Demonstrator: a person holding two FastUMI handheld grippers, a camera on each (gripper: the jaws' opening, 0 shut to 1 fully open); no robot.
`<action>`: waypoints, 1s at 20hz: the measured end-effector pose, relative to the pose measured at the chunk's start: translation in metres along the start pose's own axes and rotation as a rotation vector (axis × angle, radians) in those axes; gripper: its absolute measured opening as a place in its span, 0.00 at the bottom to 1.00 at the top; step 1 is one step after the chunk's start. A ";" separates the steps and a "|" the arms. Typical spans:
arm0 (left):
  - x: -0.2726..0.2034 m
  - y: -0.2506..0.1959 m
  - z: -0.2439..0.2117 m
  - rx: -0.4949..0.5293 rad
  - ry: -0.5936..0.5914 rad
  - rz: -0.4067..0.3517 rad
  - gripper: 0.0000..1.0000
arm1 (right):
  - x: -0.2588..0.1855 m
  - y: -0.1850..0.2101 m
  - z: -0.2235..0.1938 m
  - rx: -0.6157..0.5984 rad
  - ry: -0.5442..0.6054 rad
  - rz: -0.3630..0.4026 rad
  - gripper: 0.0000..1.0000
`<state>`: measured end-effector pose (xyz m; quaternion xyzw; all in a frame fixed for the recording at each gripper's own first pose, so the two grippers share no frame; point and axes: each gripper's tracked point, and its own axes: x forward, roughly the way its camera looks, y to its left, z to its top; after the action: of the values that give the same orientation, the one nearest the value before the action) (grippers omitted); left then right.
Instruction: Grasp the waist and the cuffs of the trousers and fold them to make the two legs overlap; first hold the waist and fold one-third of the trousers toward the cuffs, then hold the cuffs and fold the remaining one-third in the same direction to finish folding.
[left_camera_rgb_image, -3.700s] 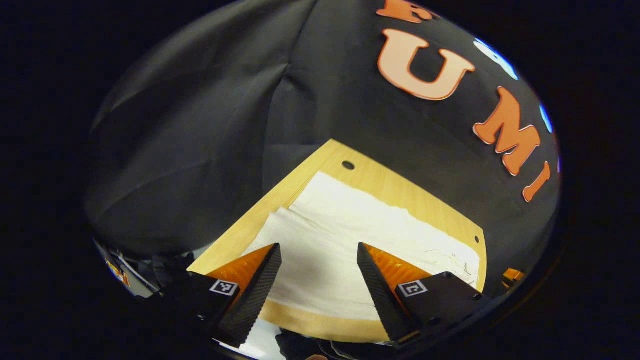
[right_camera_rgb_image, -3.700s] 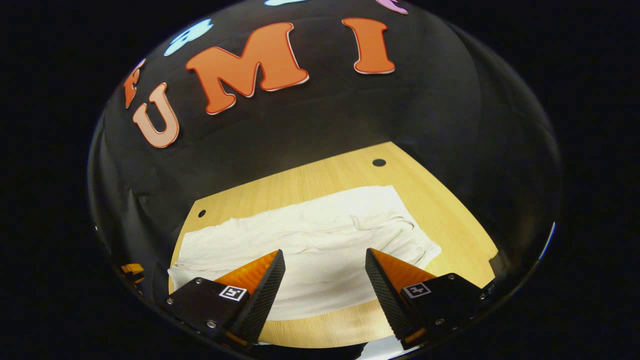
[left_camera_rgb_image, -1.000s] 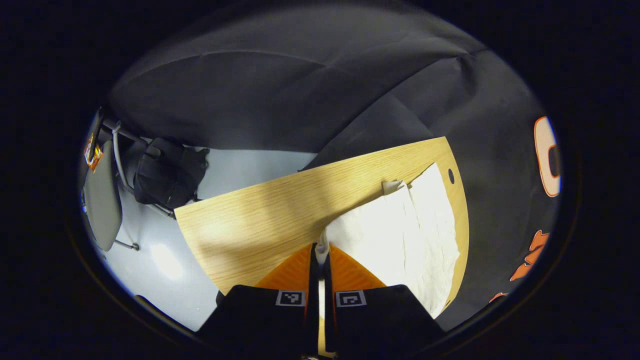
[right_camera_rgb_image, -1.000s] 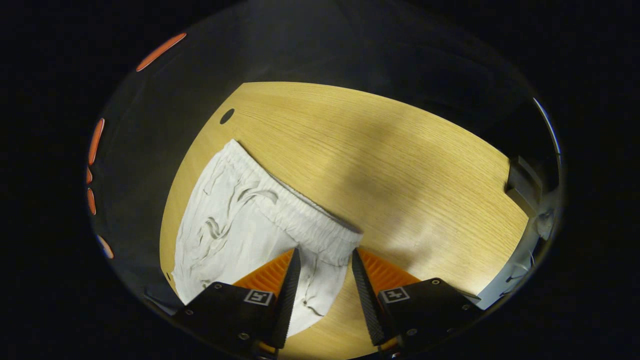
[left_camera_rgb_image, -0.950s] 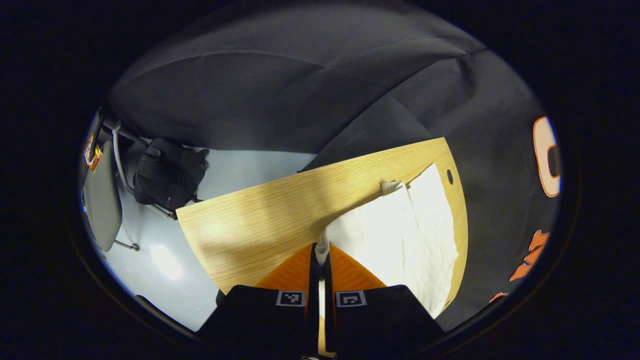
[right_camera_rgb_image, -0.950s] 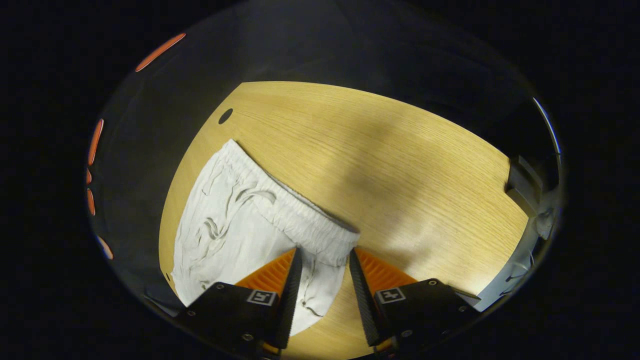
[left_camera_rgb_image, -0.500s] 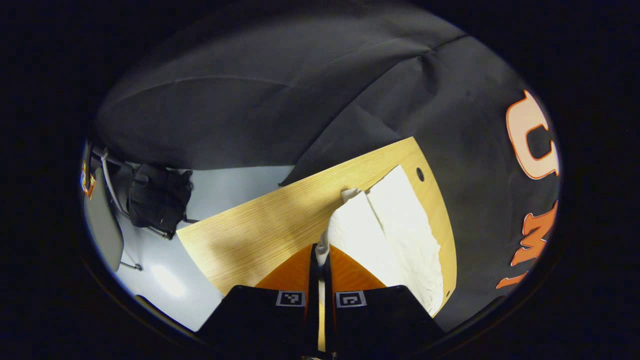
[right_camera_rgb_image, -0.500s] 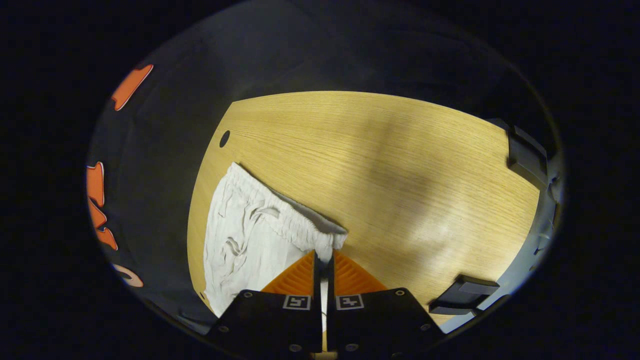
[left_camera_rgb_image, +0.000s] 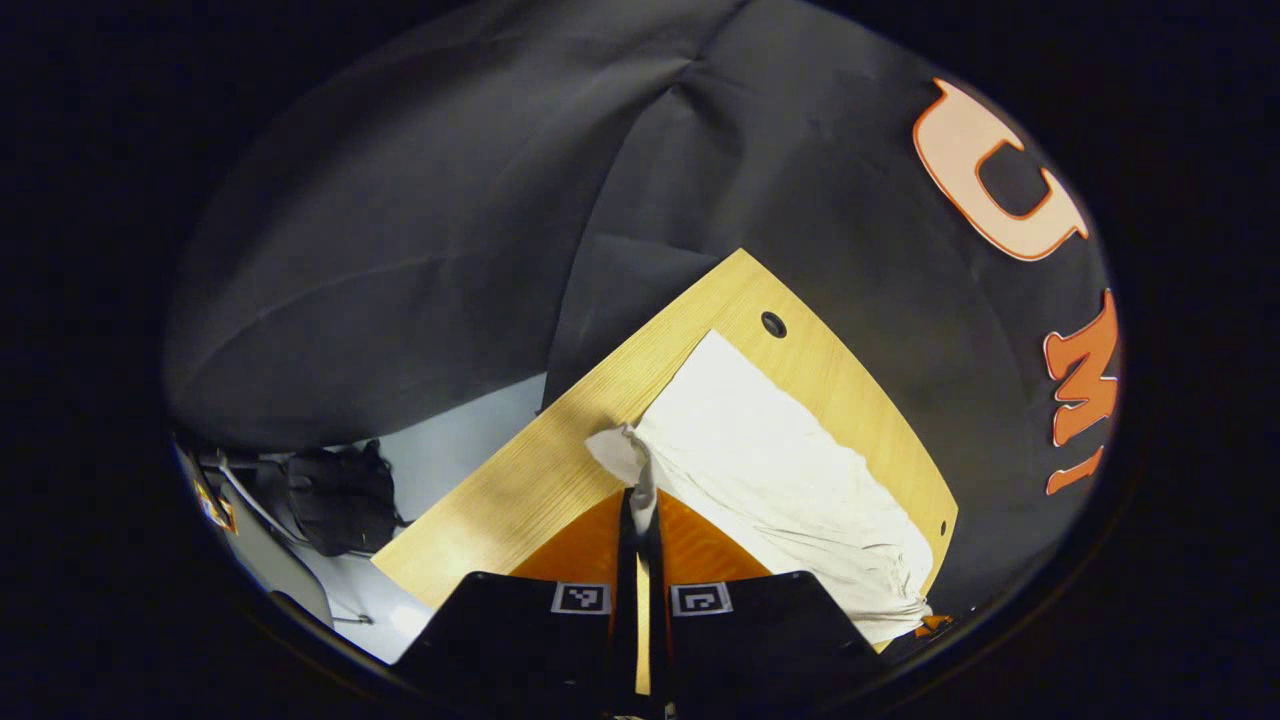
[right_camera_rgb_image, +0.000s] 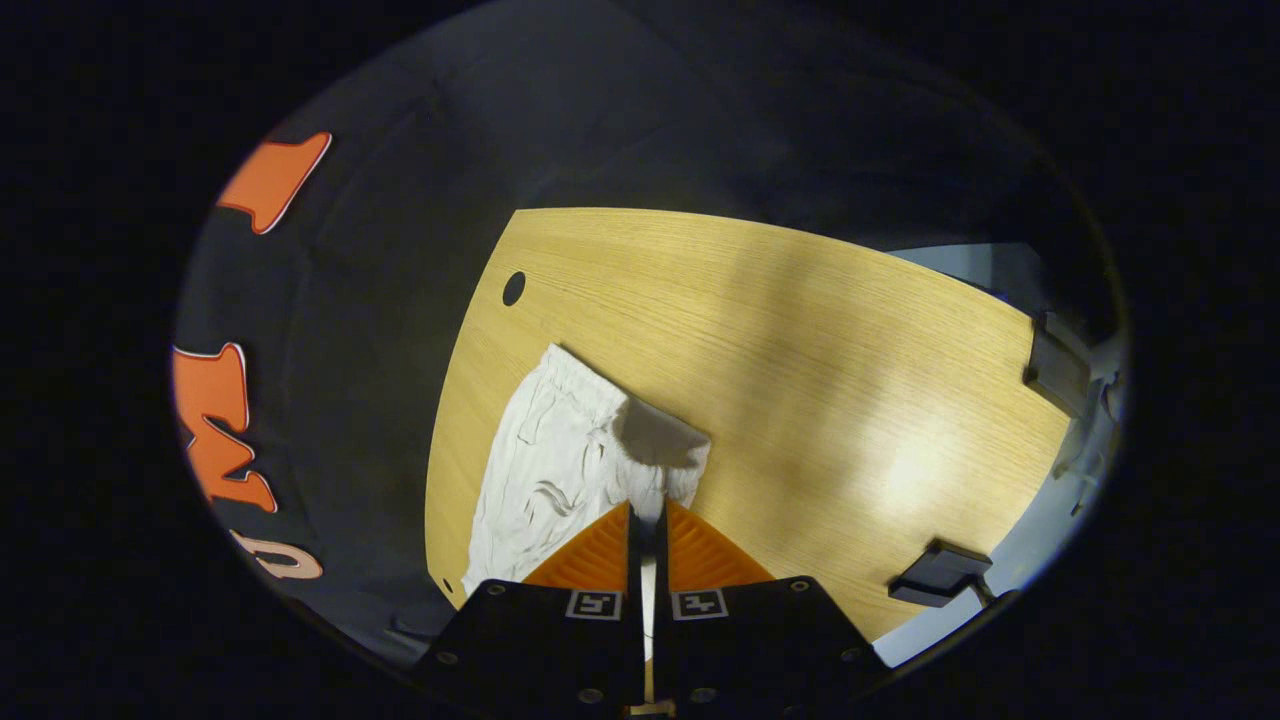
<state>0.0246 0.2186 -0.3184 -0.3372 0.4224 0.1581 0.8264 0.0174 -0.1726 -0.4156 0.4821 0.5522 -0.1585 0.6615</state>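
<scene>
Clamping a pinch of white cloth, the left tool had its two fingers pressed together on the cuff end of the trousers, the corner lifted and bunched just above the tips. Beyond it the rest of the garment lay flat along the far edge of the wooden bench, running toward a dark round hole in the bench top. Farther off to the left, a dark bag sat on the pale floor.

The right tool was likewise closed on the trousers, gripping the waist, which was raised off the bench and cast a shadow on the cloth behind it. Past the waist, another hole marked the bench near its far edge.
</scene>
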 end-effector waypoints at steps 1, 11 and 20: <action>-0.002 -0.002 0.003 0.016 0.011 0.004 0.09 | 0.001 0.002 0.003 0.000 0.010 -0.008 0.04; 0.062 -0.028 0.035 0.362 0.205 -0.005 0.08 | 0.020 0.044 0.015 0.026 0.069 -0.069 0.04; 0.127 -0.050 0.083 0.076 0.157 -0.123 0.08 | 0.061 0.092 0.046 0.197 0.060 -0.019 0.04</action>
<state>0.1760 0.2368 -0.3654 -0.3422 0.4701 0.0638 0.8111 0.1333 -0.1454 -0.4302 0.5442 0.5577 -0.2038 0.5926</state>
